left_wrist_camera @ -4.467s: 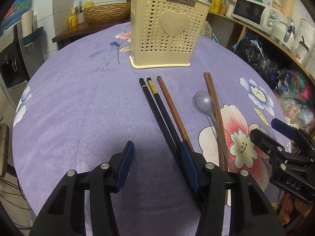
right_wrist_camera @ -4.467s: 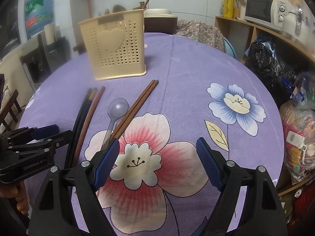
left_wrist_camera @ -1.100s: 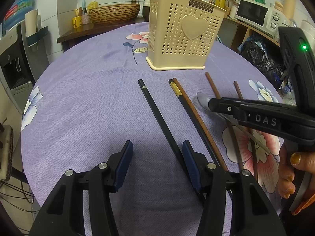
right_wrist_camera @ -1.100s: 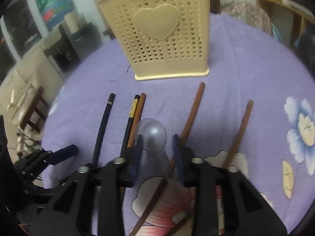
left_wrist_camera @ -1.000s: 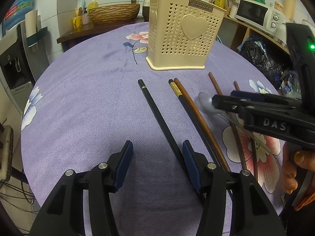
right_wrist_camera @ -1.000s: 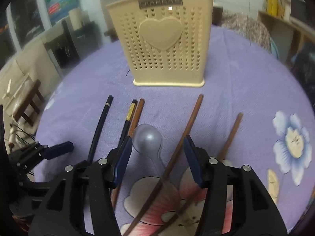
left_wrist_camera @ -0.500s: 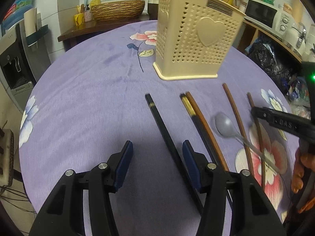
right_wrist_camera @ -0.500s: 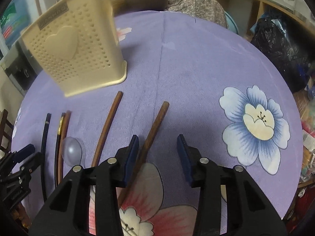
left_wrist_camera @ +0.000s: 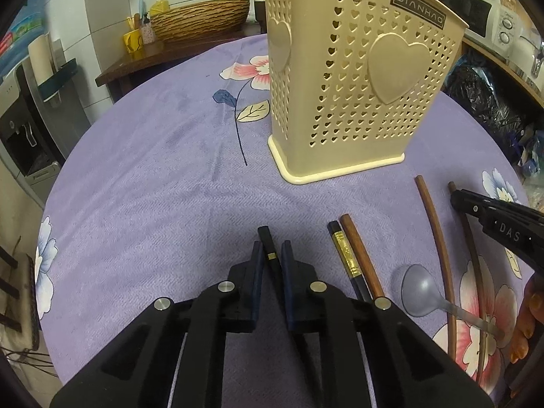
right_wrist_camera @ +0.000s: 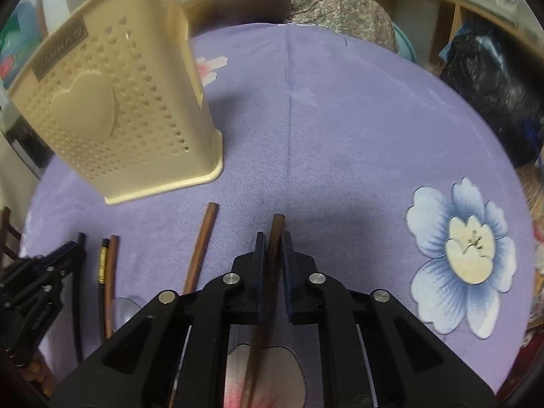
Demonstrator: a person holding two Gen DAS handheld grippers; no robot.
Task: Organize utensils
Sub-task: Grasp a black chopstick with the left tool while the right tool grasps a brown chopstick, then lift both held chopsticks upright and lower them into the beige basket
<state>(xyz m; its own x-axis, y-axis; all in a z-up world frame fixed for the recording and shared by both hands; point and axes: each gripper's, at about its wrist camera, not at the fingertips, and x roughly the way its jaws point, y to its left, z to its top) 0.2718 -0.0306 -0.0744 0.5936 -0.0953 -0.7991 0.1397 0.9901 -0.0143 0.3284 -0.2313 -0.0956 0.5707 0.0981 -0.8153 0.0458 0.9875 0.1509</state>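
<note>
While the cream plastic utensil basket stands upright on the purple flowered tablecloth, its walls pierced with small heart holes and a raised heart on each visible side, the loose utensils lie in a row in front of it. From the left wrist view they run, left to right: a black chopstick with a thin gold band, a second black chopstick with a longer gold section, a brown wooden chopstick touching it, a grey spoon with its bowl toward the basket, and two more brown chopsticks to the right.

The left gripper points steeply down at the cloth and its blue-padded fingers are closed on the first black chopstick near its far end, the tip poking out just beyond the pads. The right gripper is pitched down the same way and its fingers are clamped on the rightmost brown chopstick, again close to the end nearest the basket. Each gripper shows at the edge of the other's view, and a person's fingers with painted nails wrap the right gripper's handle.

All the chopsticks lie flat with their long axes running from the grippers toward the basket, roughly parallel, ends stopping short of its base. The spoon's handle slants away to the right, toward the pink flower print. The held brown chopstick passes back under the right gripper over that flower.
</note>
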